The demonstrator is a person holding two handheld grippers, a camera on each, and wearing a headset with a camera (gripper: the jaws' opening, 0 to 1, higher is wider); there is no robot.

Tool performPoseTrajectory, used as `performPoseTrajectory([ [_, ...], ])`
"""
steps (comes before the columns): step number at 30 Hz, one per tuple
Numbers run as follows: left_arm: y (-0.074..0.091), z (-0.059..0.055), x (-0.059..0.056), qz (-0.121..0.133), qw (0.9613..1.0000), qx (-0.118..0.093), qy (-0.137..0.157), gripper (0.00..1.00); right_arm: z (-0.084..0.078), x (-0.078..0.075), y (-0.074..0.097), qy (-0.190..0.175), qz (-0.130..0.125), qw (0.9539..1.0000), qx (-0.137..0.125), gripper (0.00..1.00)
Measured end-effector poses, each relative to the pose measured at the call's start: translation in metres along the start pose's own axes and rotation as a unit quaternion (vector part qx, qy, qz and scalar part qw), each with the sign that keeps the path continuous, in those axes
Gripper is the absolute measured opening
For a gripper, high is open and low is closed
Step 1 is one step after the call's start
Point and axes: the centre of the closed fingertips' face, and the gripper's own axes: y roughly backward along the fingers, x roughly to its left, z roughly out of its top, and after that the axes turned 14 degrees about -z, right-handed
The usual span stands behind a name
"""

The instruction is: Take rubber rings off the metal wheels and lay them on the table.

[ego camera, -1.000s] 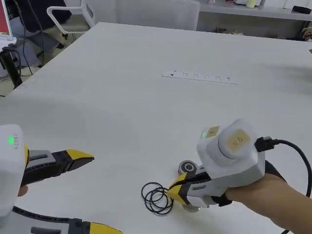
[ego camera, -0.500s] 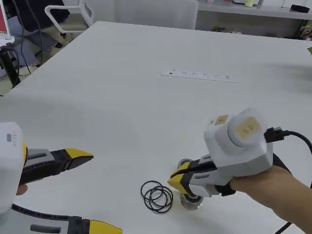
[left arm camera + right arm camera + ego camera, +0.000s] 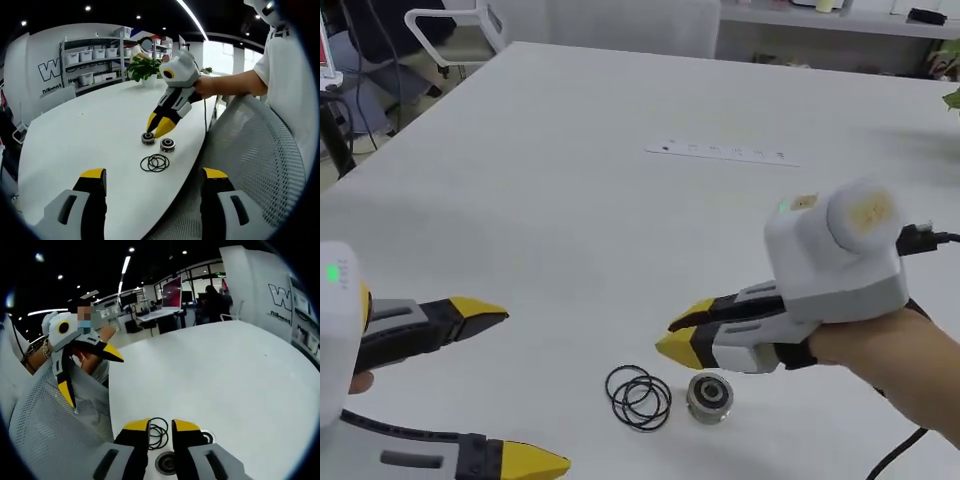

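The right gripper (image 3: 665, 337) has its jaws drawn nearly together. A narrow slit stays between them, and through it shows nothing but the table (image 3: 570, 220). It hovers just above the two wheels (image 3: 167, 145) and touches neither. The left gripper (image 3: 510, 387) has its jaws spread wide with nothing between them, and hangs well apart from the work at the near left.

By count there are two grippers, two wheels and one heap of rings (image 3: 638, 397). The rings are thin black loops lying flat on the table and overlapping. There are at least three; the exact number I cannot tell. In the head view the heap lies just left of one wheel, close to it but apart. The wheels stand side by side, near each other and not touching.

Heap and wheels sit near the table's near edge, where a mesh chair (image 3: 250, 150) stands against it. On the other sides open tabletop stretches away, as far as a white strip (image 3: 720, 153).

The right hand (image 3: 880, 350) grips from the right, aiming its gripper left and slightly down, with a cable (image 3: 920, 238) at the back. The left gripper points right, one jaw above the other in the head view.
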Motion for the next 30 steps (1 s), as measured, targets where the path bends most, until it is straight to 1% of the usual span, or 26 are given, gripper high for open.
performPoseTrajectory([
  [3,0.0,0.0,-0.001,-0.002,1.0,-0.001,0.002,0.76,0.006,0.003,0.005,0.006,0.007,0.9999,-0.008,0.21],
  [7,0.0,0.002,-0.002,-0.007,0.9999,-0.009,0.002,0.77,0.018,0.003,0.013,0.013,0.006,0.9995,-0.027,0.27],
  [9,0.0,0.003,-0.002,-0.009,0.9999,-0.012,0.004,0.78,0.024,0.003,0.018,0.016,0.005,0.9991,-0.038,0.31],
  [10,0.0,0.004,-0.002,-0.01,0.9998,-0.014,0.004,0.79,0.03,0.002,0.022,0.016,0.002,0.9985,-0.052,0.34],
  [12,0.0,0.005,-0.003,-0.012,0.9998,-0.017,0.004,0.79,0.036,0.001,0.027,0.013,0.001,0.998,-0.062,0.42],
  [16,0.0,0.006,-0.004,-0.016,0.9996,-0.022,0.006,0.8,0.044,-0.001,0.042,0.008,-0.004,0.9965,-0.083,0.48],
  [21,0.0,0.008,-0.004,-0.017,0.9994,-0.031,0.007,0.82,0.043,-0.005,0.058,0.007,-0.016,0.9949,-0.099,0.57],
  [25,0.0,0.009,-0.005,-0.02,0.9992,-0.034,0.009,0.83,0.036,-0.009,0.071,0.007,-0.023,0.9937,-0.109,0.64],
  [27,0.0,0.01,-0.005,-0.02,0.9992,-0.035,0.008,0.84,0.031,-0.01,0.076,0.008,-0.022,0.9936,-0.11,0.7],
  [30,0.0,0.011,-0.004,-0.019,0.999,-0.04,0.009,0.84,0.023,-0.014,0.084,0.0,-0.029,0.9931,-0.114,0.76],
])
